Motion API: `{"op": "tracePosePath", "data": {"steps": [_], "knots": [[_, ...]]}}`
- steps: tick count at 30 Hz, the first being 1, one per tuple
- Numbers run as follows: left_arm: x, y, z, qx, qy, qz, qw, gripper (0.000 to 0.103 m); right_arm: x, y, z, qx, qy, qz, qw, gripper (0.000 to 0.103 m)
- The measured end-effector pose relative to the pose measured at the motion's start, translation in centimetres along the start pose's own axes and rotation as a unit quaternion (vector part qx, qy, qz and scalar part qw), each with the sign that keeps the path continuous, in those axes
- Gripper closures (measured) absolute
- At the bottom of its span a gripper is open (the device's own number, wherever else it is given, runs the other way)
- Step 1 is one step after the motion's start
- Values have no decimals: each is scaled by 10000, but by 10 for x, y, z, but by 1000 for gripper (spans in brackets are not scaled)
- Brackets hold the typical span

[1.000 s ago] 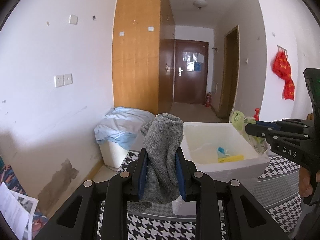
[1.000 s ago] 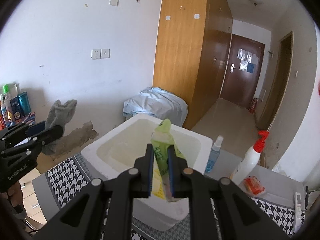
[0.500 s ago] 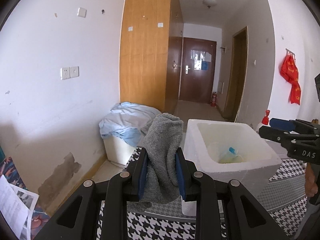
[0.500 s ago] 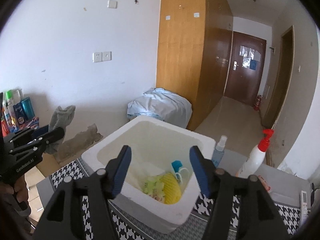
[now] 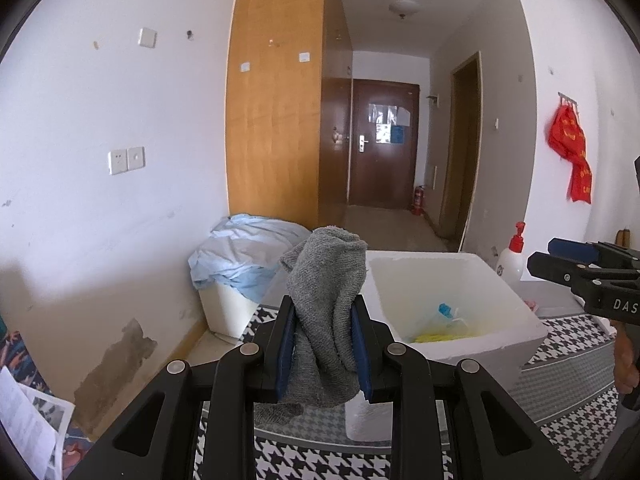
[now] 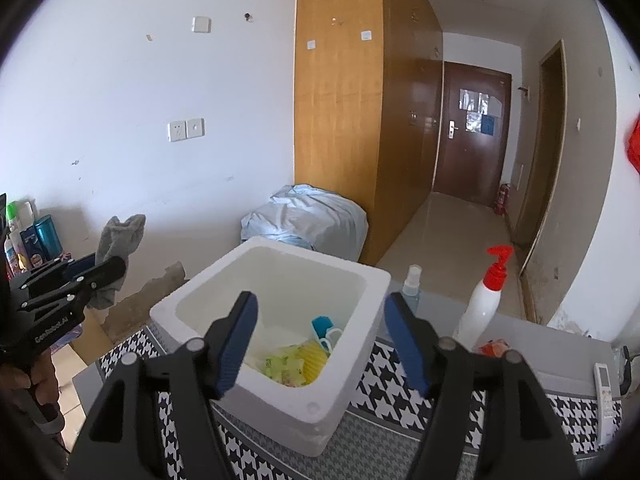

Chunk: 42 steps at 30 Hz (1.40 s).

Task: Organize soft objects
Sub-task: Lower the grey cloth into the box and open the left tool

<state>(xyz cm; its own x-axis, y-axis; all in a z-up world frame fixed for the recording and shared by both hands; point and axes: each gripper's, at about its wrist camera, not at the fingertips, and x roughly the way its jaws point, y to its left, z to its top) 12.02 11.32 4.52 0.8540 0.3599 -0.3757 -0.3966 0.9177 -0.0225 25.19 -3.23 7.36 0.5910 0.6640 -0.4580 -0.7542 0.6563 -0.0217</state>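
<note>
The left gripper [image 5: 324, 344] is clamped on a grey towel [image 5: 326, 308], its blue pads pressing the cloth from both sides; the towel stands bunched and roughly upright between them, the top flopping above the fingertips and a loose tail hanging below. Taking the white foam box [image 5: 516, 320] as the landmark, the towel sits to the left of the box and just short of its near-left rim, so the coming move most likely turns on carrying it rightward and forward until it hangs over the opening. The left gripper is the nearer one to that job, since it alone holds anything. From the right wrist view the same towel [image 6: 120, 236] shows well left of the box [image 6: 352, 384], above the floor rather than over the checked cloth [image 6: 400, 384] the box stands on. Inside the box lie a green packet [image 6: 282, 364], something yellow and a blue-and-white piece, all low against the near-right corner, leaving the left part of the floor bare. The right gripper [image 6: 322, 342] hovers directly above the box's near rim with its jaws spread wide and nothing between them. Right of the box stand a small spray bottle [image 6: 412, 288] and a red-capped pump bottle [image 6: 482, 308].
</note>
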Motion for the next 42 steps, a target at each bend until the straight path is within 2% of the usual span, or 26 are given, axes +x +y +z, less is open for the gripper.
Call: {"op": "tracePosePath", "data": {"steps": [7, 10, 13, 20, 42], "knots": [[0, -11, 8, 143, -94, -133, 9998, 75, -9, -8, -6, 96, -49, -103, 9999, 32], [1, -19, 11, 230, -119, -226, 9994, 75, -16, -12, -10, 135, -107, -209, 9996, 22], [3, -26, 14, 294, -146, -321, 9989, 75, -22, -16, -14, 179, -138, -264, 9994, 19], [10, -44, 19, 454, -179, -546, 9973, 75, -37, -28, -25, 204, -157, -486, 9985, 4], [38, -81, 25, 714, -39, -1093, 9914, 75, -67, -62, -57, 497, 33, -1218, 9913, 4]]}}
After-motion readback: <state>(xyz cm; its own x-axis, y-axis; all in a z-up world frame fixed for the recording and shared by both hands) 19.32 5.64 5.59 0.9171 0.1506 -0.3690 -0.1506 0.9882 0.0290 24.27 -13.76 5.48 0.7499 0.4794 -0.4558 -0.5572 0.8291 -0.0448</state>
